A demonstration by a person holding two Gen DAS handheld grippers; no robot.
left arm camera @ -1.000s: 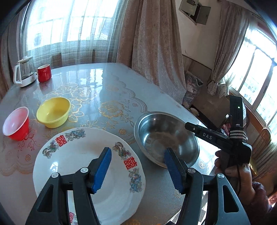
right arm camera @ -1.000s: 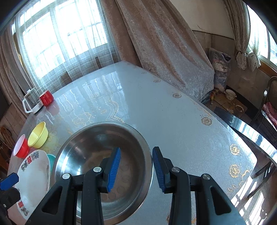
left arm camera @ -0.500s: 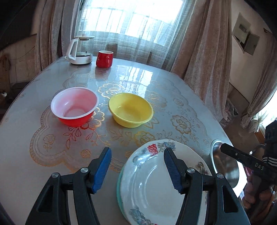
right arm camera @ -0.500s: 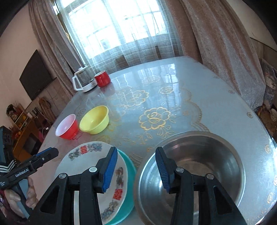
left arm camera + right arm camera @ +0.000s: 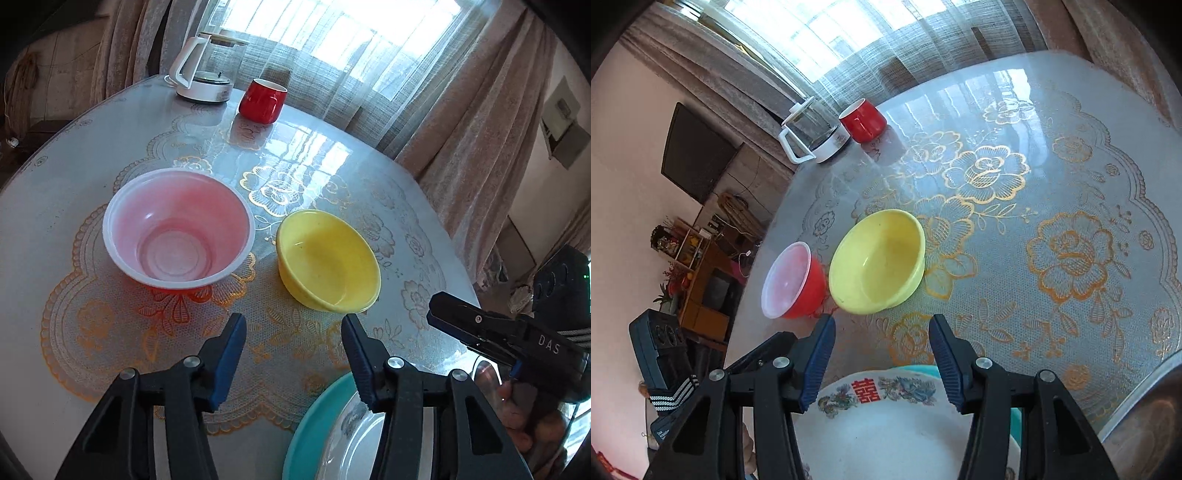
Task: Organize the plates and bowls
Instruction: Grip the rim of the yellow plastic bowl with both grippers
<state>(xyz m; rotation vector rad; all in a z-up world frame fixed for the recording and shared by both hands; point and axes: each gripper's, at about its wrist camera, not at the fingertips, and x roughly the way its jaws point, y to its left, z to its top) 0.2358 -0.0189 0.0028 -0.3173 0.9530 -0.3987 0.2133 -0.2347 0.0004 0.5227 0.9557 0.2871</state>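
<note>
Ahead of the left gripper (image 5: 293,341), on the table (image 5: 66,177) with its gold-flowered cover, two bowls sit side by side, near each other but apart: a red bowl (image 5: 179,243) with a pale inside to the left of the fingers' line, and a yellow bowl (image 5: 328,266) just beyond the right finger. The jaws are closing with nothing between them — only bare cover shows in the gap. Below the right finger, at the near edge, a white plate (image 5: 362,446) lies stacked on a teal plate (image 5: 317,428). Far beyond the bowls stand a red mug (image 5: 263,100) and a white kettle (image 5: 201,70), close together near the window.

Off to its right the right gripper (image 5: 882,358) is seen side-on, a hand (image 5: 532,417) wrapped round its grip. Its own camera shows the jaws apart and empty, hanging over the far rim of the white plate with its red characters; the teal rim peeks out beyond it. The yellow bowl lies straight ahead of the fingers, the red one just left of it — the two look almost touching from here. A steel bowl's (image 5: 1152,417) rim shows at the lower right.
</note>
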